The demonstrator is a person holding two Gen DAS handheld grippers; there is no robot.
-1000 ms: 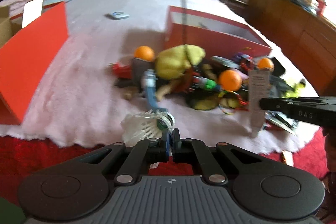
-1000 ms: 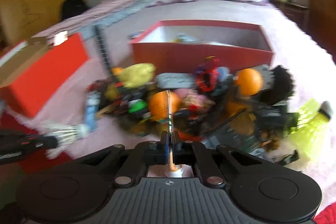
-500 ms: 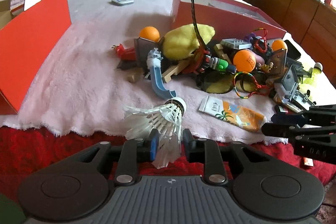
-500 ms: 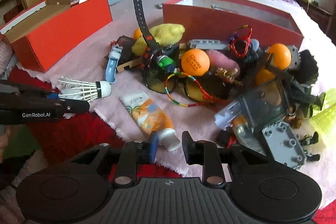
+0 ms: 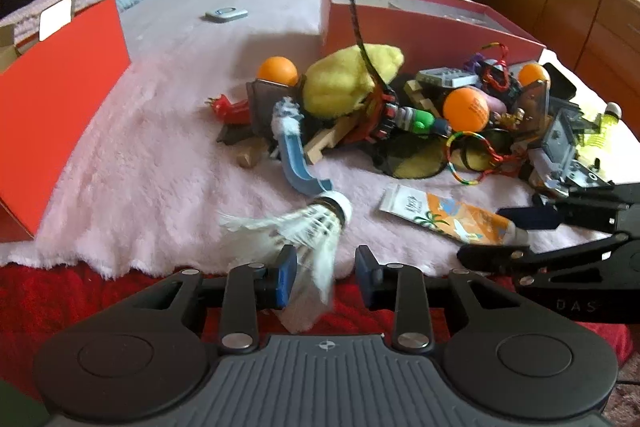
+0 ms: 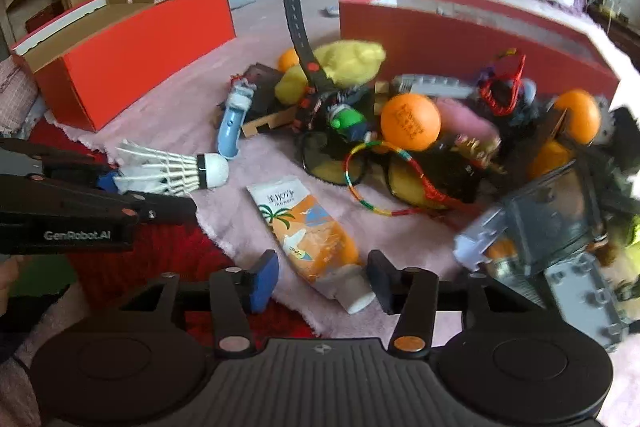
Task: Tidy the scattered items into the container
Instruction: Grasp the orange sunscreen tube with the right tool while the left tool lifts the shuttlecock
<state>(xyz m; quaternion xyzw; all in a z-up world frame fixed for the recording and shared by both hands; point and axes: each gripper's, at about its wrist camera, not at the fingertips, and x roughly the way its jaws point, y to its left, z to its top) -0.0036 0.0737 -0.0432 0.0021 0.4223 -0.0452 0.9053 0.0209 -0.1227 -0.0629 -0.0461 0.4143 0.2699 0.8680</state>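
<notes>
A pile of small items lies on a pink fleece blanket (image 5: 152, 187) in front of an open red box (image 5: 424, 23). My left gripper (image 5: 324, 277) is open, its jaws on either side of the feathers of a white shuttlecock (image 5: 304, 227) that lies on the blanket edge. My right gripper (image 6: 322, 277) is open, its jaws on either side of the cap end of an orange cream tube (image 6: 308, 239). The tube also shows in the left wrist view (image 5: 452, 219). The shuttlecock also shows in the right wrist view (image 6: 172, 169).
The pile holds orange balls (image 6: 410, 121), a yellow plush (image 5: 352, 83), a black watch strap (image 6: 296, 15) standing up, glasses, a colourful bracelet (image 6: 384, 179), a blue curved piece (image 5: 298, 167) and grey plastic parts (image 6: 552, 227). A red lid (image 6: 132, 55) stands at left. Red carpet (image 5: 80, 291) lies below.
Both grippers were shut a second ago and have opened wide. The tube and the shuttlecock now lie on the blanket between the open jaws.
</notes>
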